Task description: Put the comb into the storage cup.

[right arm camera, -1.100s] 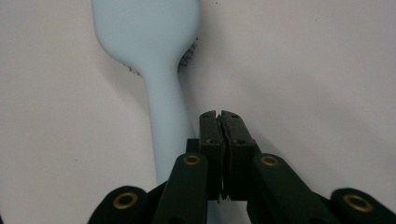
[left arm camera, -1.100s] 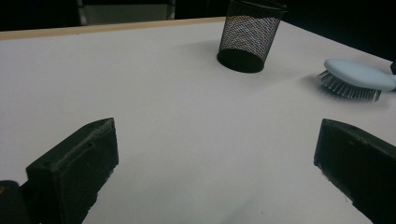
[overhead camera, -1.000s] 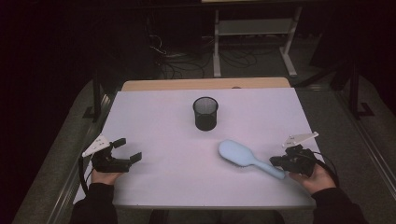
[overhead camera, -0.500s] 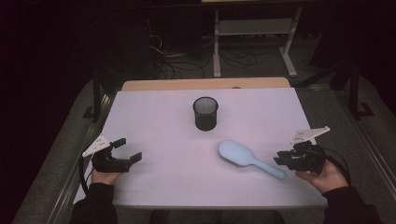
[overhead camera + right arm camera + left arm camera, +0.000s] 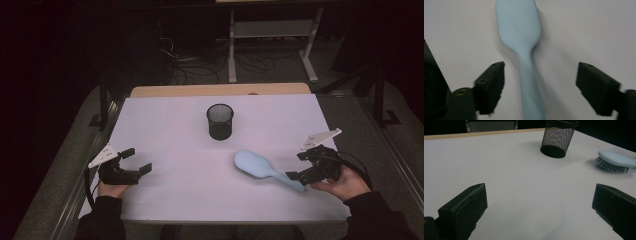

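A light blue hairbrush [image 5: 260, 167] lies bristles down on the white table [image 5: 165, 130], its handle pointing to the right. My right gripper [image 5: 298, 165] hovers just over the end of the handle. Its jaws have just been opening and now stand wide. In the right gripper view the hairbrush's handle [image 5: 530, 82] runs between the jaws of my right gripper [image 5: 541, 73], and neither pad touches it. My left gripper [image 5: 139, 160] rests open and empty at the table's left front. The left gripper view looks past my left gripper [image 5: 540, 197] to the hairbrush [image 5: 615, 160].
A black mesh cup [image 5: 220, 121] stands upright at the middle of the table, behind the brush; the mesh cup [image 5: 557, 137] is also in the left gripper view. A wooden strip [image 5: 220, 90] runs along the far edge. Beyond it are cables and a metal stand on the floor.
My right gripper was shut on the brush handle; it has let go, opened wide and lifted a little. The brush stays flat on the table. The left gripper has not moved.
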